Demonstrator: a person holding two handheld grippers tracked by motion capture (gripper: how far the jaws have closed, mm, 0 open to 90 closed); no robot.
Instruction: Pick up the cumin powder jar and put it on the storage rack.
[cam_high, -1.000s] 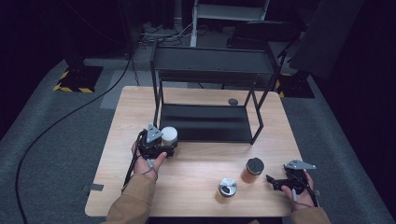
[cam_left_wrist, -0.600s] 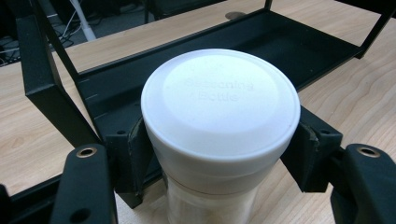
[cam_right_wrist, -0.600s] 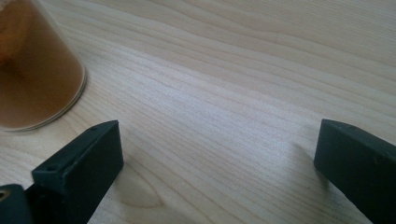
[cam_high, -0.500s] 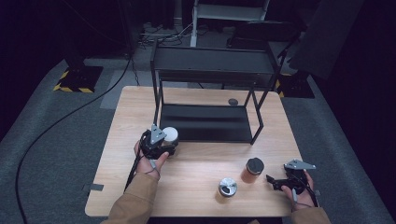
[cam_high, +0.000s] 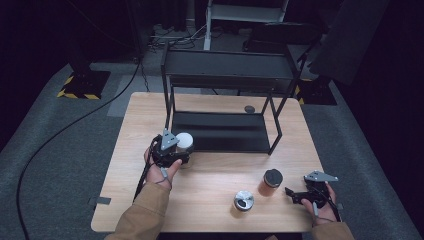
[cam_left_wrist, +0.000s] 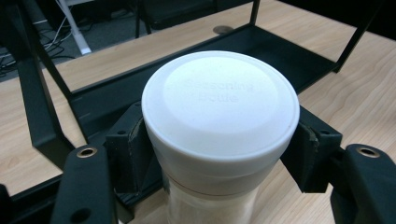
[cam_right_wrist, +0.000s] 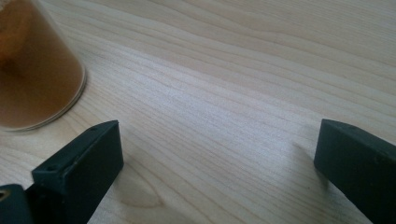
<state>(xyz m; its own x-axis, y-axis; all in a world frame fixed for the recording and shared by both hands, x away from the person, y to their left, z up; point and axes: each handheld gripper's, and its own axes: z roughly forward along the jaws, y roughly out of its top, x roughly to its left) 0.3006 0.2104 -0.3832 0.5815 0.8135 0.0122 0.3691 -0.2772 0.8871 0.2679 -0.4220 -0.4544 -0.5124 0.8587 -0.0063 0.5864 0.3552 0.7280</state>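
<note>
A clear seasoning bottle with a white lid (cam_left_wrist: 219, 107) sits between the jaws of my left gripper (cam_left_wrist: 219, 151), which is shut on it just below the lid. In the high view this bottle (cam_high: 184, 142) and left gripper (cam_high: 172, 154) are at the front left corner of the black two-level rack (cam_high: 225, 75). My right gripper (cam_high: 291, 193) rests low at the table's front right, open, with bare wood between its jaws (cam_right_wrist: 219, 163). An orange jar with a black lid (cam_high: 270, 181) stands just left of it, and the jar's glass (cam_right_wrist: 32, 70) shows in the right gripper view.
A short jar with a silver lid (cam_high: 243, 200) stands near the front edge, left of the orange jar. A small dark disc (cam_high: 249, 109) lies on the wooden table (cam_high: 210, 175) behind the rack's lower shelf (cam_high: 220, 131). Cables run across the floor at the left.
The left gripper has edged slightly toward the rack with the bottle still in it. The right gripper has stayed where it was.
</note>
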